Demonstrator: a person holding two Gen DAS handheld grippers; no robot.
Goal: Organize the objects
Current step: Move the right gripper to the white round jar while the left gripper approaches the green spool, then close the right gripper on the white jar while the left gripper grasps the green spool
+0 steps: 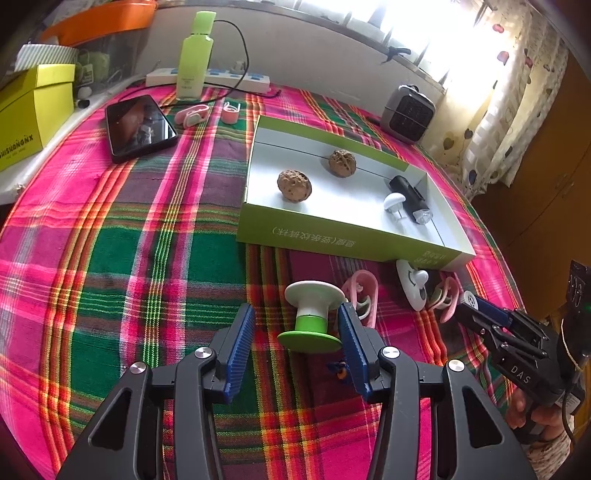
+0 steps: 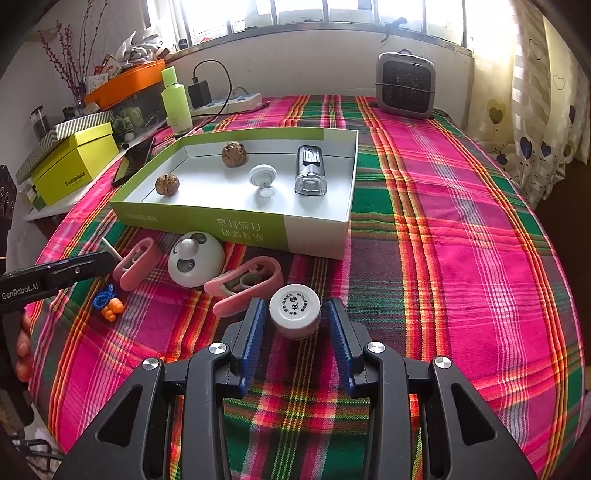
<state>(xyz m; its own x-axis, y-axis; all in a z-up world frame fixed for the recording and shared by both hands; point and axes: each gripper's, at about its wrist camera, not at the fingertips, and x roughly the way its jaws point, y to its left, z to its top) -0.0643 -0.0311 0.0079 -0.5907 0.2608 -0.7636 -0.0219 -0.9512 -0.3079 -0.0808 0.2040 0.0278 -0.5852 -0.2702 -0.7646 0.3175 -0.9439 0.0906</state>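
Covering the table, a plaid cloth (image 2: 443,229) below a sunlit window (image 2: 295,11).

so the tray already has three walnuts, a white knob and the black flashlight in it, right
Not quite: the tray holds two walnuts, not three, one near its left side and one toward the back. The right wrist view shows this clearly. The white knob and the black flashlight are in it as you say.
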